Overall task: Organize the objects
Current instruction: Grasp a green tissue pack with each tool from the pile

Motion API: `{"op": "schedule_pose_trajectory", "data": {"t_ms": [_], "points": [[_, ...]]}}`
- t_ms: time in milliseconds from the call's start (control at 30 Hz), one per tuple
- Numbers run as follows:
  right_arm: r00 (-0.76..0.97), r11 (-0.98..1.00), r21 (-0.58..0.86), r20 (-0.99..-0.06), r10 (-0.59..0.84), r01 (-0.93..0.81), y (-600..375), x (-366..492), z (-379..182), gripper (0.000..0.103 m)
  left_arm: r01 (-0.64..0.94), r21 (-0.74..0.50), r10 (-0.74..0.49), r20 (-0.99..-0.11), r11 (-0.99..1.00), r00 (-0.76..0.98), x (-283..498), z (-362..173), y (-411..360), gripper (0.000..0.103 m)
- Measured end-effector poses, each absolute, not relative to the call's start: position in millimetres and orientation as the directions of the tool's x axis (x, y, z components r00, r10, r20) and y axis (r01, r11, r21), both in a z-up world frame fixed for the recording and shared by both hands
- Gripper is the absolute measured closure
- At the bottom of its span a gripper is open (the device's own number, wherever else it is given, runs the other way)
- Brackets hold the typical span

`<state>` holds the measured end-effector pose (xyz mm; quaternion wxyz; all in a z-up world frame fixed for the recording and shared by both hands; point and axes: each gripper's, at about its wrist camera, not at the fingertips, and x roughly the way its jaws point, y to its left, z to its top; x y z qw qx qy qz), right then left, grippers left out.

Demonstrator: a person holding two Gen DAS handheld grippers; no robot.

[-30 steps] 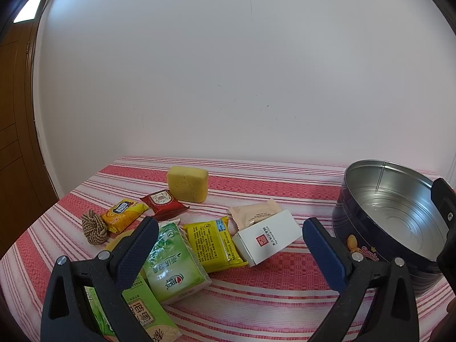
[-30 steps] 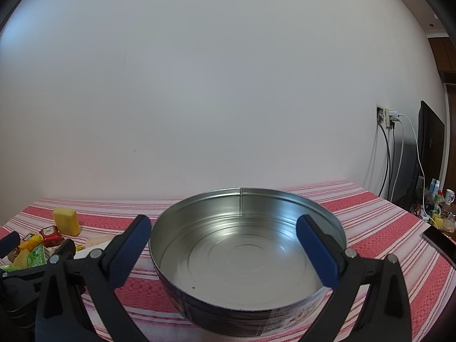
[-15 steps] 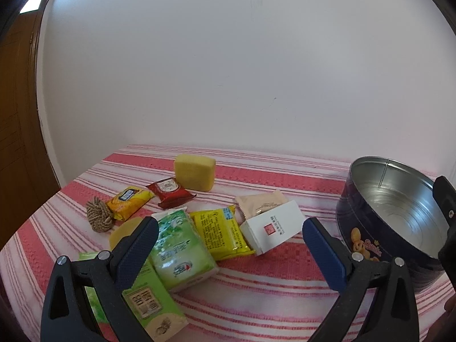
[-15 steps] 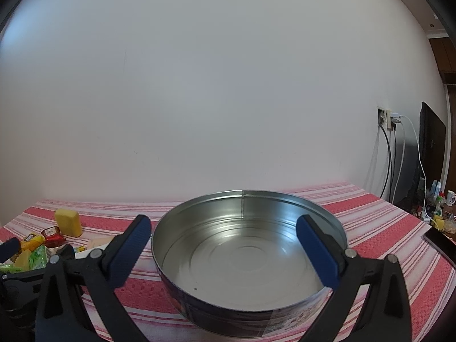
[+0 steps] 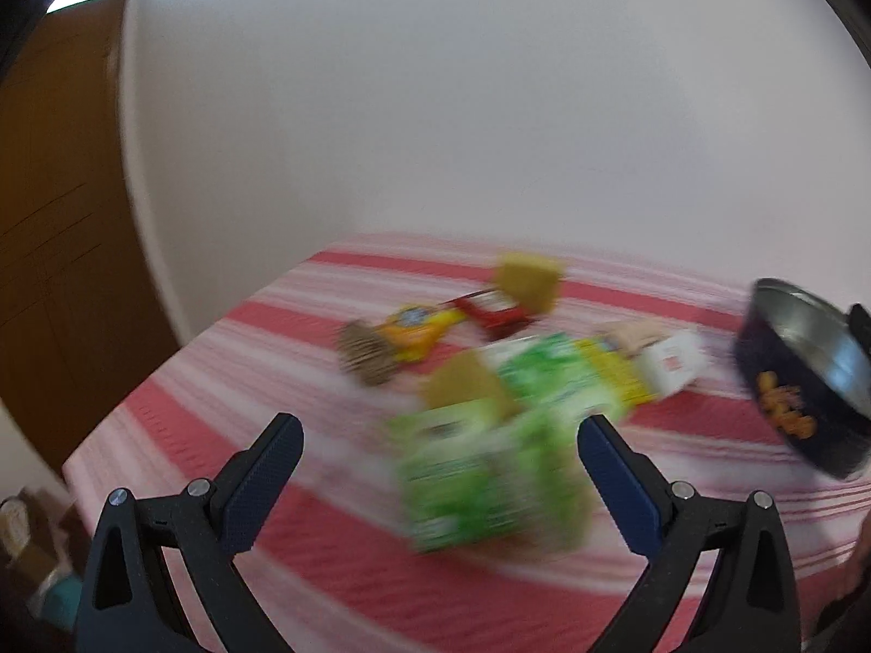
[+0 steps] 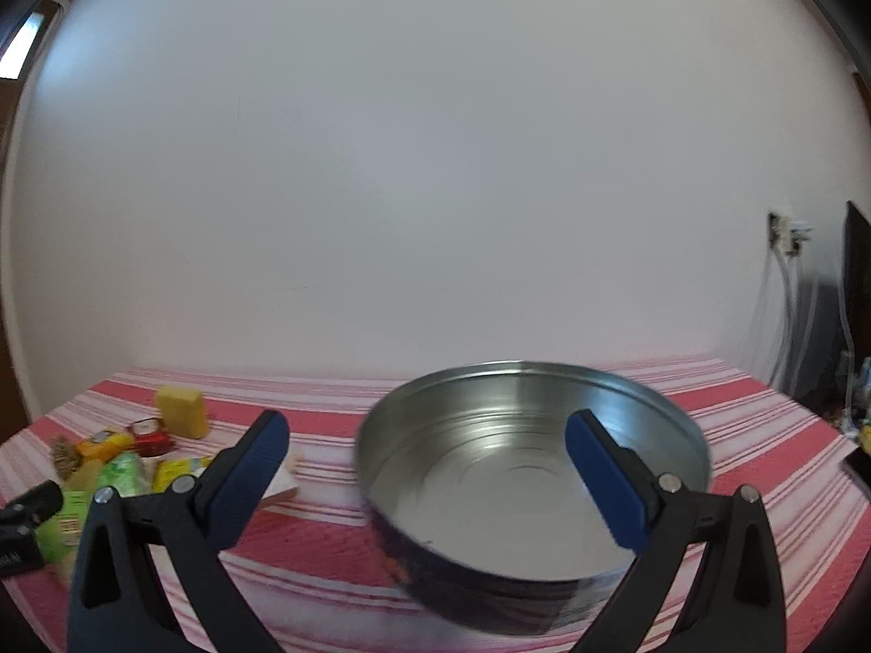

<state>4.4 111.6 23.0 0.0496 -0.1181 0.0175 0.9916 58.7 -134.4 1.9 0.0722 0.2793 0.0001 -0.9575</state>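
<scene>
left gripper [image 5: 438, 435] above the striped red-and-white tablecloth [image 5: 218, 381], jaws wide apart, gripping nothing, blue pads [image 5: 261, 481] either side of a blurred green packet [image 5: 479, 484]. left view heavily smeared, so details of the packets not readable. behind the green packet, a second green packet [image 5: 555, 381] and a tan or yellow shape [image 5: 468, 389] overlapping it; exact stacking impossible to tell. further back, a brown rope knot [image 5: 362, 362] touching an orange-yellow sachet [image 5: 416, 329], then a red sachet [image 5: 498, 315] and a yellow sponge [image 5: 528, 280] nearest the white wall [image 5: 435, 109]. to the right of the green packets, a yellow packet [image 5: 615, 375], a beige pouch [image 5: 634, 334] and a small white box [image 5: 672, 367] with a red mark, all close together. round metal tin [image 5: 800, 375], dark blue outside, at the far right edge of the left view, well apart from the pile. right gripper [image 6: 427, 470] also spread open and empty, aimed at the same tin [image 6: 533, 484], open side up, shiny inside, nothing visible in it, resting on the cloth. right blue pad in front of the tin's bowl, left pad over the cloth just beside its rim. pile of packets at the left of the right view, with the sponge [image 6: 182, 411] at the back. wooden door [image 5: 60, 217] left of the table; wall socket with cables [image 6: 786, 231] at far right.
</scene>
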Motion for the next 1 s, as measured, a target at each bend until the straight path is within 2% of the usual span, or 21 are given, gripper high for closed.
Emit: {"op": "schedule_pose_trajectory", "data": {"t_ms": [233, 333, 467, 567, 700, 767, 867, 933, 1000], "points": [[-0.943, -0.995, 0.059, -0.32, -0.096, 0.082, 77, 2, 21, 0.001, 0.205, 0.03, -0.183, -0.591, -0.978, -0.785, 73, -13, -185, 0.001], [-0.902, -0.979, 0.099, -0.382, -0.2, 0.175, 55, -5, 18, 0.006, 0.202, 0.043, -0.187, -0.596, -0.978, -0.781, 78, -15, -193, 0.001], [-0.76, -0.909, 0.186, -0.501, -0.414, 0.373, 10, -15, 5, 0.009, 0.207, 0.051, -0.195, -0.602, -0.977, -0.774, 78, -18, -202, 0.001], [-0.644, -0.852, 0.219, -0.573, -0.506, 0.475, -25, -24, -7, 0.013, 0.206, 0.046, -0.191, -0.611, -0.977, -0.768, 76, -20, -206, 0.001], [-0.558, -0.826, 0.235, -0.639, -0.529, 0.512, -52, -36, -23, 0.02, 0.206, 0.036, -0.183, -0.622, -0.978, -0.762, 76, -21, -210, 0.001], [-0.533, -0.823, 0.23, -0.665, -0.523, 0.52, -63, -43, -31, 0.02, 0.202, 0.03, -0.175, -0.631, -0.979, -0.756, 74, -22, -210, 0.001], [-0.491, -0.807, 0.246, -0.687, -0.536, 0.536, -71, -49, -42, 0.03, 0.202, 0.038, -0.18, -0.638, -0.979, -0.749, 69, -23, -206, 0.001], [-0.463, -0.798, 0.249, -0.704, -0.538, 0.549, -72, -48, -47, 0.043, 0.196, 0.039, -0.176, -0.641, -0.98, -0.747, 67, -24, -204, 0.001], [-0.443, -0.785, 0.27, -0.703, -0.557, 0.558, -67, -48, -45, 0.049, 0.192, 0.036, -0.17, -0.641, -0.981, -0.748, 66, -24, -201, 0.001]]}}
